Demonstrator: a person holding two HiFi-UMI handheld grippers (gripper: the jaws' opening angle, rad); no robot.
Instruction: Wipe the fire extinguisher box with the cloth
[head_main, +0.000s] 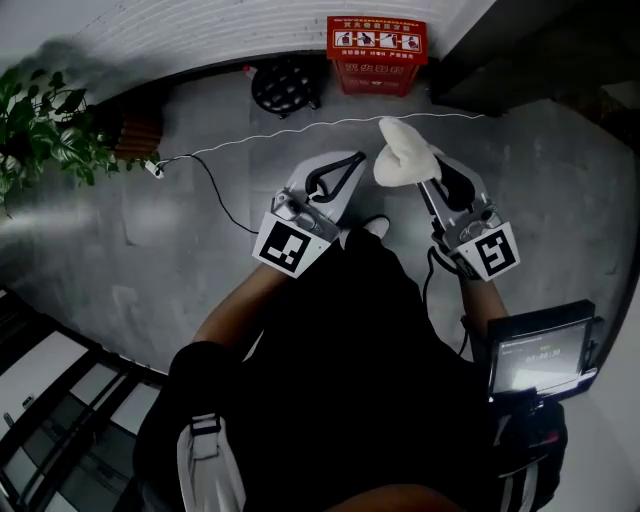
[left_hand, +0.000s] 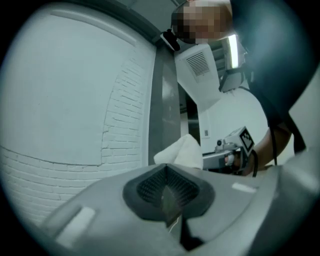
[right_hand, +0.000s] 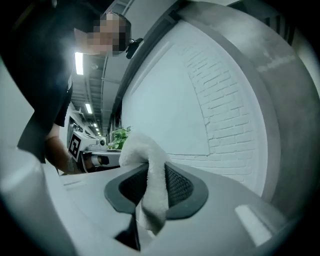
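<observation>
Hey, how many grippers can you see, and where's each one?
2. The left gripper is left of centre in the head view, jaws shut on nothing; the right gripper beside it is shut on the white cloth. None look hidden.

The fire extinguisher box (head_main: 377, 60) is coloured red, with white pictograms and white print across its top and front. The cloth (head_main: 403, 155) is seen as plain off-white. The left gripper (head_main: 350, 165) and the right gripper (head_main: 440, 182) are finished in pale grey, their pads (left_hand: 149, 187) in dark grey with a fine ribbed grid, and each marker cube (head_main: 290, 247) is patterned in black and white squares. The floor (head_main: 180, 260) is mottled grey, the plant (head_main: 45, 125) green, the wall (left_hand: 120, 125) painted white over a brick pattern
</observation>
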